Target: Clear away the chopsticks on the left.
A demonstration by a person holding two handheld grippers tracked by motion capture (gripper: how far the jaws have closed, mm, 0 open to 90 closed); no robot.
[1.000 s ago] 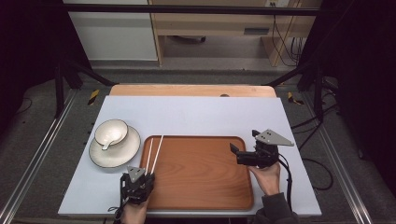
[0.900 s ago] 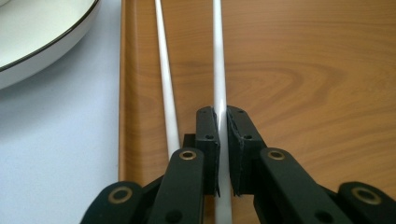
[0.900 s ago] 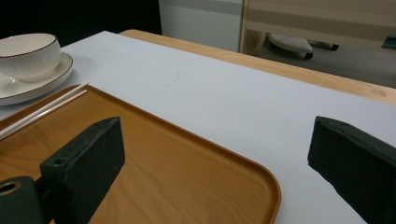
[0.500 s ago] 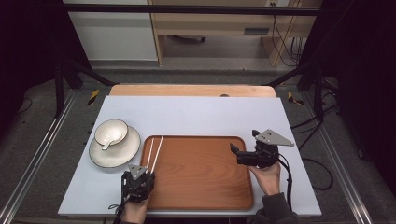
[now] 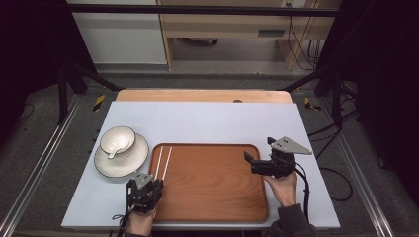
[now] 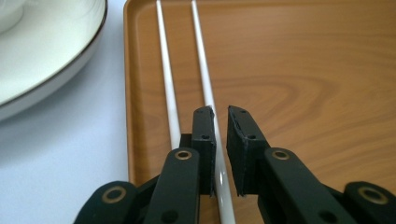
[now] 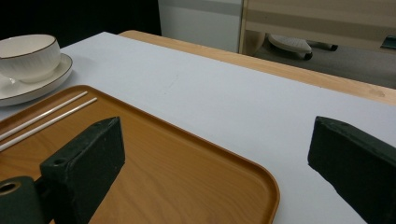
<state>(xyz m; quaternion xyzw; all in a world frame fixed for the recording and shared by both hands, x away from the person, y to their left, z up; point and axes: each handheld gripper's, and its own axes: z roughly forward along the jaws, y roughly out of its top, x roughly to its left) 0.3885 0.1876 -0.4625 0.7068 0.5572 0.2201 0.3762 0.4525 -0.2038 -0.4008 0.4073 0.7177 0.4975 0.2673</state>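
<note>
Nothing moved since earlier frames, we note. Left gripper [image 6: 221,116] fingers clenched on one of two thin white chopsticks [image 6: 166,79] lying parallel at tray [image 5: 217,197] left edge. Right gripper [image 7: 215,163] fingers released.

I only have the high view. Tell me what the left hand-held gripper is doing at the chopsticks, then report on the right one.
Observer: The left hand-held gripper has its jaws nearly closed around one chopstick, the one farther from the plate.
Operator: Report the other chopstick.
Observer: The second chopstick lies outside the jaws, beside the tray rim, untouched.
Operator: Now the right one.
Observer: The right hand-held gripper is wide open with nothing between its jaws, above the tray's corner.
Operator: State what is in the bowl.
Observer: The right gripper view sees the bowl from the side, so its contents are hidden there.
</note>
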